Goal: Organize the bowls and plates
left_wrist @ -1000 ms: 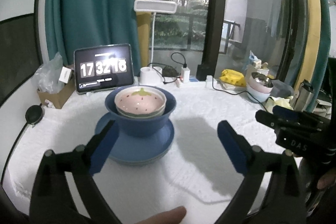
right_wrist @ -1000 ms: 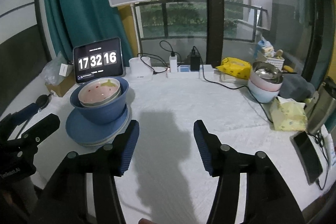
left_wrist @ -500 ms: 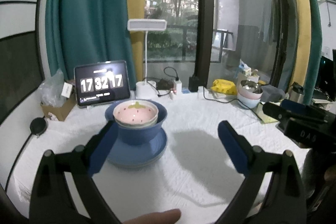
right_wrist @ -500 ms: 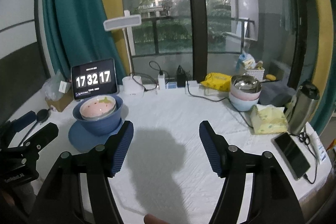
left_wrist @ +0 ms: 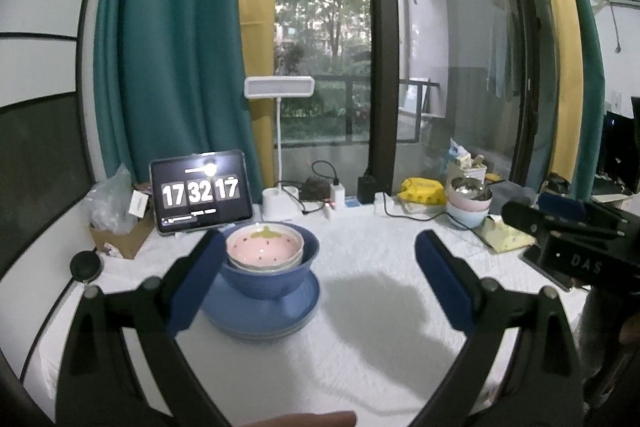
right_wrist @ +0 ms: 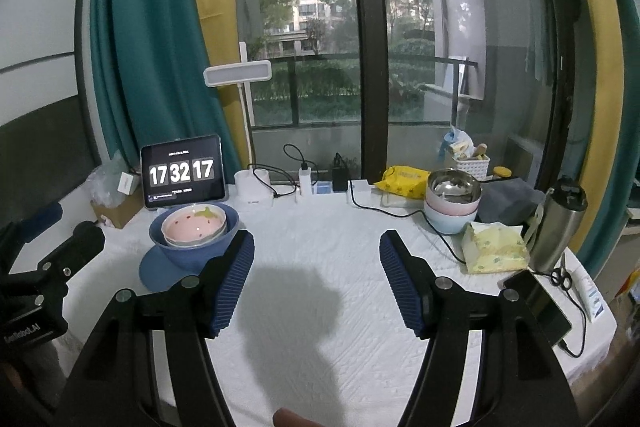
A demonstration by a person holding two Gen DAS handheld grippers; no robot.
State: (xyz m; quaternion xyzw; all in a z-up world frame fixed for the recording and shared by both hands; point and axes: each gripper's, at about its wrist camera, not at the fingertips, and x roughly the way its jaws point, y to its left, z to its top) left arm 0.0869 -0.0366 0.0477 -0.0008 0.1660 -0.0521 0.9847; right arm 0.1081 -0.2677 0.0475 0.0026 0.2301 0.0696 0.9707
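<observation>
- Both grippers have drawn back and risen from the blue plate [left_wrist: 262, 319] since the earlier frames: the stack now looks smaller and lower in each wrist view, and the right gripper's jaws stand wider than a second ago.
- Left gripper [left_wrist: 316, 281]: released, jaws spread wide, nothing between them. Its left fingertip overlaps the near-left edge of the plate in the picture but appears to hang above and short of it, not touching.
- Right gripper [right_wrist: 316, 279]: released and empty, to the right of the plate over bare white tablecloth [right_wrist: 320, 227]. Such wide, empty jaws suggest a placement just finished.
- Nested stack on the plate: blue bowl [left_wrist: 268, 277] sits centred on the plate, and a pink strawberry bowl [left_wrist: 264, 247] rests inside it on a pale bowl whose rim alone shows. Largest at the bottom, smallest on top, which keeps the pile stable and compact; the task's dishes appear gathered here.
- Behind the plate: a tablet clock [left_wrist: 200, 193] and a desk lamp [left_wrist: 279, 87], just beyond the stack.
- Far right of the plate: a second stack of bowls [right_wrist: 452, 205], steel on pink on pale blue, well apart near the window; whether it belongs to the task cannot be told.
</observation>
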